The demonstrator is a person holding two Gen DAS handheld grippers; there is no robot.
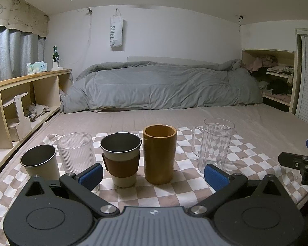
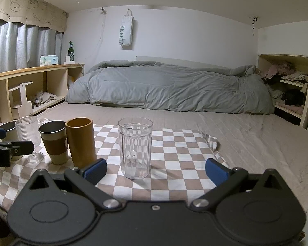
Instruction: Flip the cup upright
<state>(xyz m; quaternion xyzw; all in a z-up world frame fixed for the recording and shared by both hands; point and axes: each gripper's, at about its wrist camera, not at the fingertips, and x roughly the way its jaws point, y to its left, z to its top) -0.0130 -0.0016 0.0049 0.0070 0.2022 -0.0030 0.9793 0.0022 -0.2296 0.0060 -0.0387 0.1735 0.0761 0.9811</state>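
Several cups stand upright in a row on a checkered cloth (image 1: 174, 192): a small steel cup (image 1: 41, 162), a ribbed stemmed glass (image 1: 76, 153), a steel cup with a brown sleeve (image 1: 121, 160), a brown bamboo cup (image 1: 159, 153) and a clear handled mug (image 1: 215, 143). My left gripper (image 1: 154, 177) is open and empty, just in front of the sleeved and bamboo cups. My right gripper (image 2: 156, 171) is open and empty, just in front of the clear mug (image 2: 135, 147). The bamboo cup (image 2: 81, 141) and sleeved cup (image 2: 54, 141) show to its left.
The cloth lies on a beige mattress (image 1: 256, 123). A grey duvet (image 1: 160, 86) is bunched at the far side. Wooden shelves (image 1: 20, 102) run along the left, a clothes niche (image 1: 277, 75) at the right. The other gripper shows at each view's edge (image 1: 303, 164) (image 2: 4, 149).
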